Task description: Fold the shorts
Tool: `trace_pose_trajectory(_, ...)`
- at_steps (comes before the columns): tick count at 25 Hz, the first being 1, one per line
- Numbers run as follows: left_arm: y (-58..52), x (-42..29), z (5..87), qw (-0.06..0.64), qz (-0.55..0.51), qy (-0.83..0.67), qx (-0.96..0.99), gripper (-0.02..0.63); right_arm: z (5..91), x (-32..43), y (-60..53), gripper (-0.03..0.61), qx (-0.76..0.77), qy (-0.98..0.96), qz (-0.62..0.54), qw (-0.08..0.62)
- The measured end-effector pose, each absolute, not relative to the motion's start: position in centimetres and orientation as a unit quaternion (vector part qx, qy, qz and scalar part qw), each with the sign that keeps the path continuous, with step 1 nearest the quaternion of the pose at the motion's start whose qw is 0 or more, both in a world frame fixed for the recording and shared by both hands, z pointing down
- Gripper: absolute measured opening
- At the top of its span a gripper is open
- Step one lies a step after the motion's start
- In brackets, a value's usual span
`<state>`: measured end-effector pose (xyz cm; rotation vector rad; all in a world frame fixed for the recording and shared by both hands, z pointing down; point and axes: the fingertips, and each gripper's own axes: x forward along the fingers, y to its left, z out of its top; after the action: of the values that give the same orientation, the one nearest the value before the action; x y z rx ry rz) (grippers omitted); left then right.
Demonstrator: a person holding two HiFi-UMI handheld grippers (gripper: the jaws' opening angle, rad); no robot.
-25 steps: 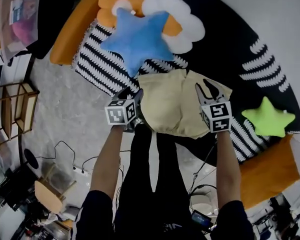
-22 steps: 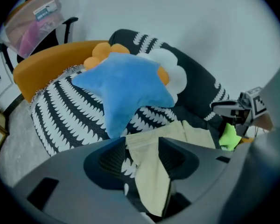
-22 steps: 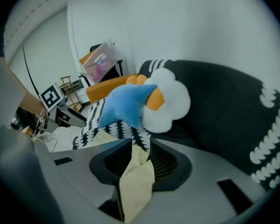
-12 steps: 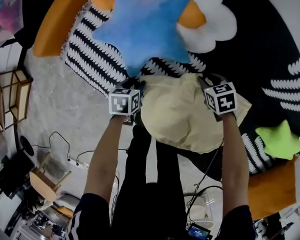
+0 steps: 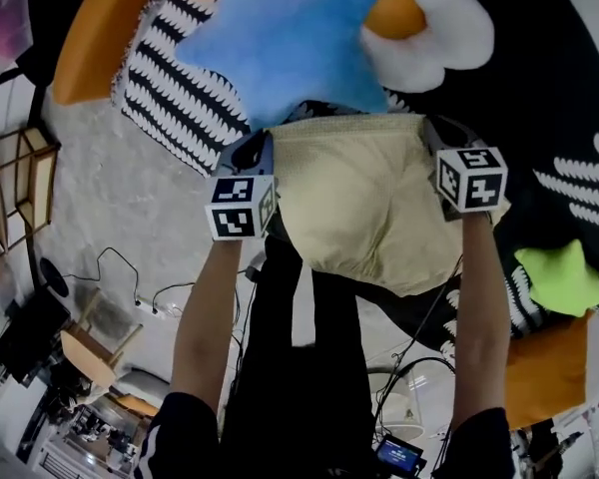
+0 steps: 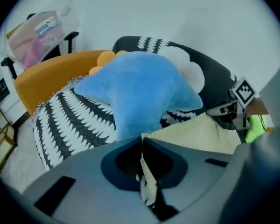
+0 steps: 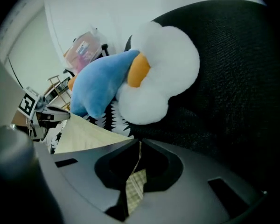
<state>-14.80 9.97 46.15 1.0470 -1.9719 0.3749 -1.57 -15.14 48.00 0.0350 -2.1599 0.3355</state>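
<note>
The cream shorts (image 5: 364,203) lie spread on the black and white seat, hanging over its near edge. My left gripper (image 5: 252,153) is at their far left corner and my right gripper (image 5: 441,133) at their far right corner. In the left gripper view the jaws (image 6: 142,141) have just closed, and a fold of cream cloth (image 6: 200,132) is pinched between them. The right gripper view shows its jaws (image 7: 139,143) just closed too, on a thin edge of the shorts (image 7: 84,134).
A blue star pillow (image 5: 290,38) lies just beyond the shorts, with a white flower cushion (image 5: 429,28) behind it. A green star pillow (image 5: 569,277) sits at the right. The seat has an orange rim (image 5: 100,38). Cables (image 5: 110,267) and a wooden rack (image 5: 20,188) are on the floor at left.
Both grippers have moved away from me to the far corners of the shorts and sunk onto them. Their jaws have shut on the cloth.
</note>
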Motion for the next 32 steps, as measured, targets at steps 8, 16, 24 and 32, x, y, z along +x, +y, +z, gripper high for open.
trace_pose_trajectory(8, 9.6, -15.0, 47.3, 0.366, 0.294, -0.775, 0.423, 0.023, 50.6, -1.5, -15.4, 0.181, 0.056, -0.87, 0.172, 0.459)
trace_pose_trajectory(16, 14.1, -13.9, 43.6, 0.395, 0.153, -0.838, 0.343, 0.224, 40.2, 4.1, -19.2, 0.314, 0.134, -0.918, 0.17, 0.333)
trace_pose_trajectory(24, 3.8, -4.6, 39.8, 0.321, 0.223, -0.727, 0.564, 0.212, 37.6, 22.0, -15.4, 0.25, 0.328, -0.874, 0.252, 0.255)
trace_pose_trajectory(32, -10.0, 7.7, 40.1, 0.258, 0.321, -0.521, 0.748, 0.212, 41.5, 35.9, -4.4, 0.207, 0.473, -0.761, 0.372, 0.244)
